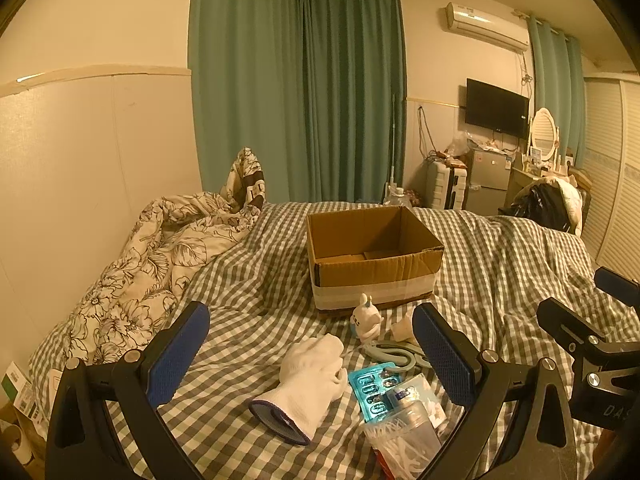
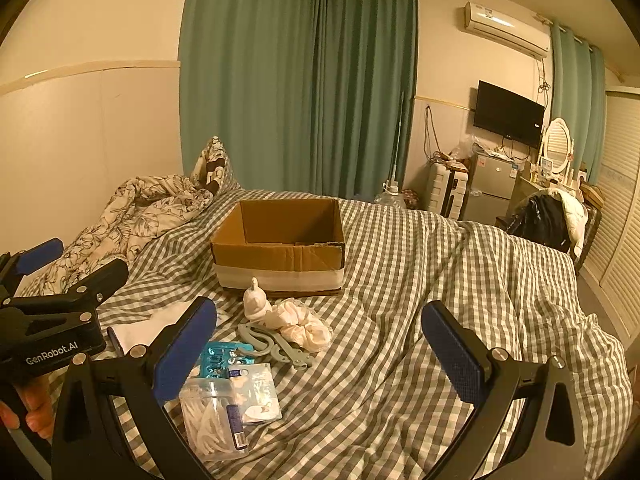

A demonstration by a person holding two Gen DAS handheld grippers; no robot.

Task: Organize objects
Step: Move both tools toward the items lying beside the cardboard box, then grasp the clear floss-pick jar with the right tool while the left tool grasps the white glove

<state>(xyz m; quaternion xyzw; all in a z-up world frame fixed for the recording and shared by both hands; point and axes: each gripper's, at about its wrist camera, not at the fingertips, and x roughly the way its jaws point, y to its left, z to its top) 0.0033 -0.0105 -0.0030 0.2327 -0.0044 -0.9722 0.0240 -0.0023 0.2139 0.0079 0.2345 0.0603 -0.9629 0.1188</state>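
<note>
From the left wrist view, the cardboard box (image 1: 374, 258) sits open on the checked bed cover (image 1: 248, 280) and what shows of its inside looks empty, so the sorting appears barely begun. The left gripper (image 1: 312, 354) hangs above the pile with its fingers spread wide and nothing between them. Below lie a white glove (image 1: 310, 380), a blue blister pack (image 1: 370, 388), a clear tub of cotton swabs (image 1: 404, 436), grey plastic hooks (image 1: 394, 354) and a small white figurine (image 1: 366, 320) just beside the box's front wall. Over to the right wrist view: the right gripper (image 2: 320, 356) is also wide apart and empty, hovering over bare cover beside the pile. A crumpled white cloth (image 2: 300, 322) touches the figurine, and a flat packet (image 2: 256, 392) lies against the tub. A floral quilt (image 2: 132, 216) is heaped at the left, clear of the box; nothing seems to block the path.
</note>
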